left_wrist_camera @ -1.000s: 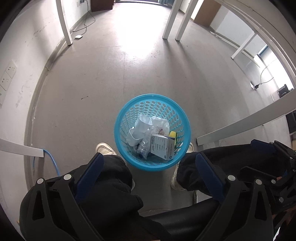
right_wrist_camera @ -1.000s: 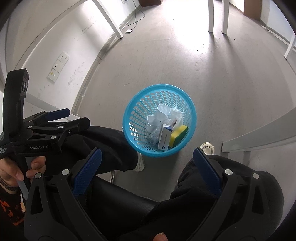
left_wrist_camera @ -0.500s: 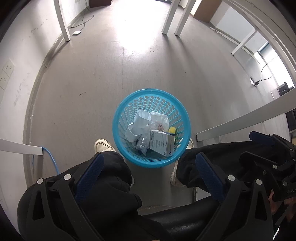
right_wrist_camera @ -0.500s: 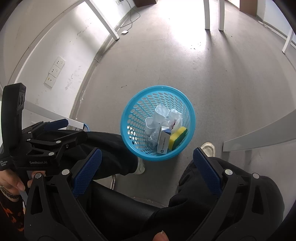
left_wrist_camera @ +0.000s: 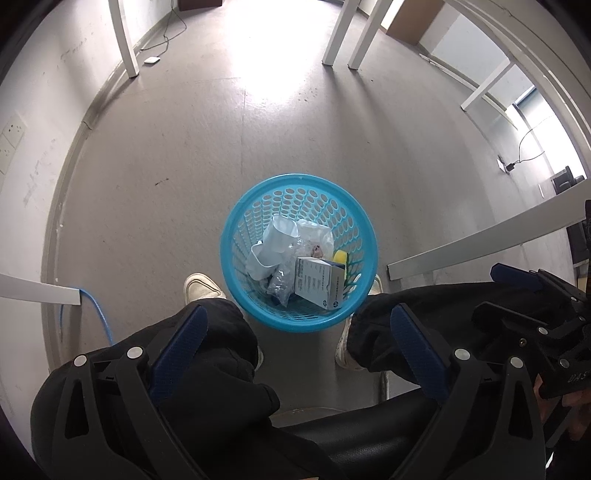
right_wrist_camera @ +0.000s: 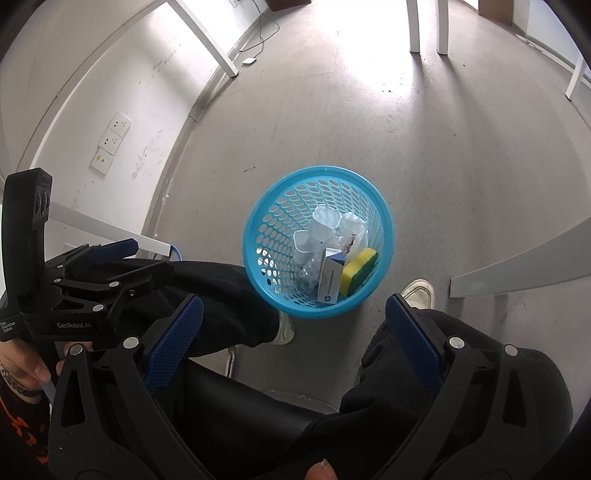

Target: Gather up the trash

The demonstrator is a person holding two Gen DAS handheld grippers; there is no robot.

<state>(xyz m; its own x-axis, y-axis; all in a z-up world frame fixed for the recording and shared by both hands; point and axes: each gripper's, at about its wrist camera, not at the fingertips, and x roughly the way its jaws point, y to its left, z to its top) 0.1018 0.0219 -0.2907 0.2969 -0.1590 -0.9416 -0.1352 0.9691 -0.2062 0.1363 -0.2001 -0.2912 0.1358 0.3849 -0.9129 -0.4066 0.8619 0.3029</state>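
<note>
A blue perforated waste basket (left_wrist_camera: 236, 236) (right_wrist_camera: 258, 229) stands on the grey floor between the person's feet. Inside lie a white box (left_wrist_camera: 317, 282) (right_wrist_camera: 330, 280), a yellow-green sponge (right_wrist_camera: 359, 271) (left_wrist_camera: 340, 255), clear plastic cups (left_wrist_camera: 271, 245) (right_wrist_camera: 319, 229) and crumpled clear plastic (left_wrist_camera: 314, 236). My left gripper (left_wrist_camera: 299, 328) hangs open above the person's knees, nearer me than the basket, with nothing between its fingers. My right gripper (right_wrist_camera: 293, 321) is likewise open and empty, high above the basket. Each gripper also shows at the edge of the other's view.
The seated person's black-trousered legs (left_wrist_camera: 218, 343) (right_wrist_camera: 221, 284) and white shoes (left_wrist_camera: 199, 288) (right_wrist_camera: 417, 291) flank the basket. White table legs (left_wrist_camera: 123, 40) (right_wrist_camera: 413, 26), white rails (left_wrist_camera: 480, 247), a wall with sockets (right_wrist_camera: 110, 144) and a blue cable (left_wrist_camera: 98, 317) surround the open floor.
Both grippers have risen a little, so the basket looks slightly smaller and farther. The basket's contents have not moved and both grippers stay open.
</note>
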